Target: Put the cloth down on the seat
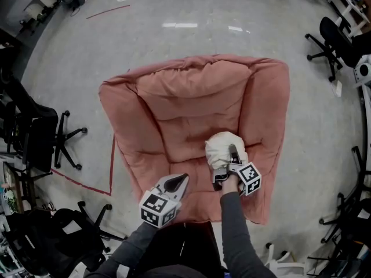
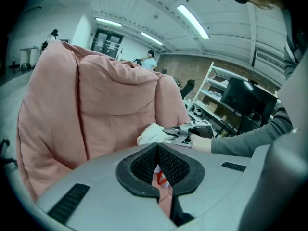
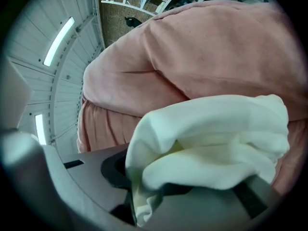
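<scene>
Looking down at a grey floor with a big pink padded seat plonked in the middle and black office chairs off to the sides. Got a cream cloth bunched up over the right part of the seat cushion, toward the front, clamped tight in the right gripper and spilling out past the jaws. Can't tell if it's touching the cushion, tbh. Left gripper just beside it over the seat's front edge, jaws closed on nothing.
</scene>
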The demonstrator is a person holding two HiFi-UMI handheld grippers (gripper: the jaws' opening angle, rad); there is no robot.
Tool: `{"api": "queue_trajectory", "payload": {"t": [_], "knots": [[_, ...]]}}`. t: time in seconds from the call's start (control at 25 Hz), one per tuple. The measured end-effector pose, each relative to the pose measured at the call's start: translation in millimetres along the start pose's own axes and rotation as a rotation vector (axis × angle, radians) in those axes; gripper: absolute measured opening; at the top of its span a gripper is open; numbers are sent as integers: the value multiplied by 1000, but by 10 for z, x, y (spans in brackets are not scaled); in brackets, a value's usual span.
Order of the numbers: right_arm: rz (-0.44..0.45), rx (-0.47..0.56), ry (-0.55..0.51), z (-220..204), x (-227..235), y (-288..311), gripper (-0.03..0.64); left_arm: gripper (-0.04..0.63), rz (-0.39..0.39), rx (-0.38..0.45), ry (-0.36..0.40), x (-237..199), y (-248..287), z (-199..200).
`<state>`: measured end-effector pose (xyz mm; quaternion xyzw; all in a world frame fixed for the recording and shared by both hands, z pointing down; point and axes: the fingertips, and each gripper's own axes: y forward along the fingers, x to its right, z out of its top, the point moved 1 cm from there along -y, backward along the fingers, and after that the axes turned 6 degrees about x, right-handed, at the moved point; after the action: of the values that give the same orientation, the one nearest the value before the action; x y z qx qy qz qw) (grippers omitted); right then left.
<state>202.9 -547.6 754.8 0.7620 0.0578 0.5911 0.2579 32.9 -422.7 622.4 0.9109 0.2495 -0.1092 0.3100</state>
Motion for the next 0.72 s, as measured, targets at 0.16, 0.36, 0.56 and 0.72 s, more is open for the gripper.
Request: {"api": "queue_trajectory", "payload": {"t": [0.16, 0.36, 0.56, 0.72], "knots": [[-36, 29, -3, 20, 87, 130, 100, 5, 5, -3, 0, -57, 38, -24], [-71, 47, -20, 13, 195, 277, 100, 5, 1, -5, -4, -69, 78, -52], [-106, 72, -55, 54, 270, 434, 100, 5, -6, 1, -6, -70, 108, -46], [-128, 79, -71, 62, 294, 503, 100, 5, 2, 4, -9, -113, 62, -73]]}}
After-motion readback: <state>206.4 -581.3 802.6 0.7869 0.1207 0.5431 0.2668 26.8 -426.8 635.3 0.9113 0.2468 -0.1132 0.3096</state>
